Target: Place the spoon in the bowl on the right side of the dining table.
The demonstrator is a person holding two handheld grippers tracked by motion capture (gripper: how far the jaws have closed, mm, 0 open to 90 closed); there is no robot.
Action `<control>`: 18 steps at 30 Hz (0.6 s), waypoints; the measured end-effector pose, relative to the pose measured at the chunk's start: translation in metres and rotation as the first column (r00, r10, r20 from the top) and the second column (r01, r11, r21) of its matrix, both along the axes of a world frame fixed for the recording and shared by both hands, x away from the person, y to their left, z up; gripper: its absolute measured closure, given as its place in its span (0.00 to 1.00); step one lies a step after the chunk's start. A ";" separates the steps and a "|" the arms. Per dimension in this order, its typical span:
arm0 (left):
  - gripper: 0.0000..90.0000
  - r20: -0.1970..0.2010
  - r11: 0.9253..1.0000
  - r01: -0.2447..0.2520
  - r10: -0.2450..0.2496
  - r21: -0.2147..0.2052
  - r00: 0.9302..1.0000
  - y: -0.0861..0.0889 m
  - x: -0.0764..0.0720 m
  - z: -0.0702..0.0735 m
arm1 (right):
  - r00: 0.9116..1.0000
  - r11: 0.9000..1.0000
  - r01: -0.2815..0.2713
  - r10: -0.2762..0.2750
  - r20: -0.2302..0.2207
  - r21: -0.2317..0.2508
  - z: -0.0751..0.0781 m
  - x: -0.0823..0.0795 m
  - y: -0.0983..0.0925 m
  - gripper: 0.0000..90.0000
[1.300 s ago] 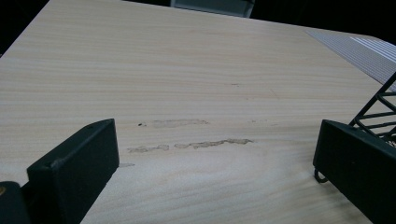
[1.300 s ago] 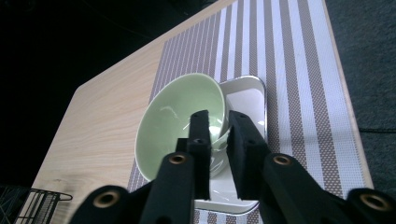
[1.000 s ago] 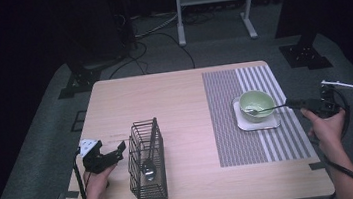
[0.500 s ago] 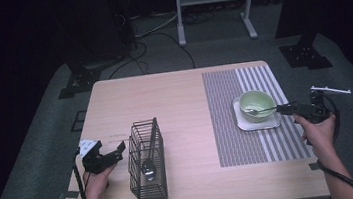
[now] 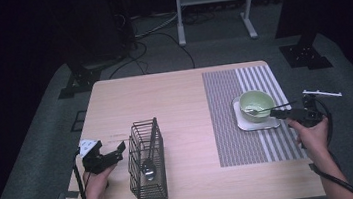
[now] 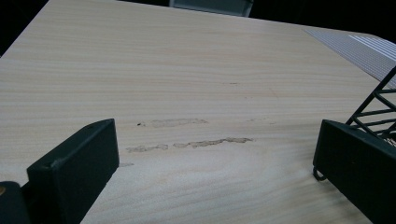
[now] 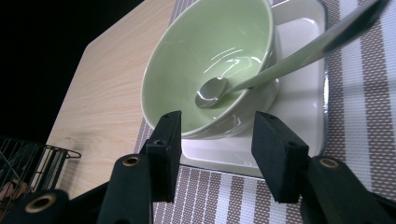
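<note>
A pale green bowl [image 5: 256, 101] stands on a white square plate [image 5: 257, 123] on the striped placemat. A metal spoon [image 5: 266, 109] lies in the bowl with its handle sticking out to the right. My right gripper [image 5: 275, 114] is low at the plate's right edge, just below the spoon handle. In the right gripper view the bowl [image 7: 210, 56] and spoon [image 7: 261, 74] are just ahead of my right gripper [image 7: 217, 135]. Its jaws are open, have just been opening, and hold nothing. My left gripper [image 5: 119, 150] rests open left of the wire basket [image 5: 146, 163].
The black wire basket holds a metal utensil [image 5: 147, 170], and its corner [image 6: 378, 107] is beside my left gripper's right jaw. The striped placemat [image 5: 250, 146] covers the table's right part. Bare wood [image 6: 196, 84] stretches ahead of the left gripper [image 6: 215, 144].
My right gripper has moved left and slightly down, up to the plate's edge, and its jaws have spread apart. The left gripper, basket, bowl and spoon have stayed put.
</note>
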State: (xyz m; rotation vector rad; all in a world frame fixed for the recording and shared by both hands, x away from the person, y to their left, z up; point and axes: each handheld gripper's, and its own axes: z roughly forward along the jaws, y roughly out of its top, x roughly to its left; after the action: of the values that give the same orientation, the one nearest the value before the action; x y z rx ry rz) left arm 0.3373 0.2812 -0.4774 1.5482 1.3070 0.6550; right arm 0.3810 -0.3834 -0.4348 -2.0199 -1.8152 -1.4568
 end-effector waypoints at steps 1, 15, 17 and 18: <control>0.00 0.000 1.000 0.000 0.000 0.000 1.000 0.000 0.000 0.000 | 1.000 1.000 -0.004 0.004 0.003 -0.003 0.000 0.000 0.001 0.57; 0.00 0.001 1.000 0.001 -0.001 0.002 1.000 0.000 0.000 0.000 | 1.000 1.000 -0.026 0.026 0.004 -0.008 -0.006 -0.006 0.009 0.54; 0.00 0.001 1.000 0.001 -0.001 0.002 1.000 0.000 0.000 0.000 | 1.000 1.000 -0.027 0.027 0.000 -0.006 -0.007 -0.007 0.009 0.54; 0.00 0.000 1.000 0.001 -0.001 0.003 1.000 0.000 0.000 0.000 | 1.000 1.000 -0.029 0.029 0.001 -0.007 -0.008 -0.008 0.009 0.53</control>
State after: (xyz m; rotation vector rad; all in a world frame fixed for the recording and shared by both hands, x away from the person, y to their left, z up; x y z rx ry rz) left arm 0.3372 0.2813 -0.4773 1.5503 1.3059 0.6569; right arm 0.3729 -0.3743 -0.4426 -1.9877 -1.8440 -1.4459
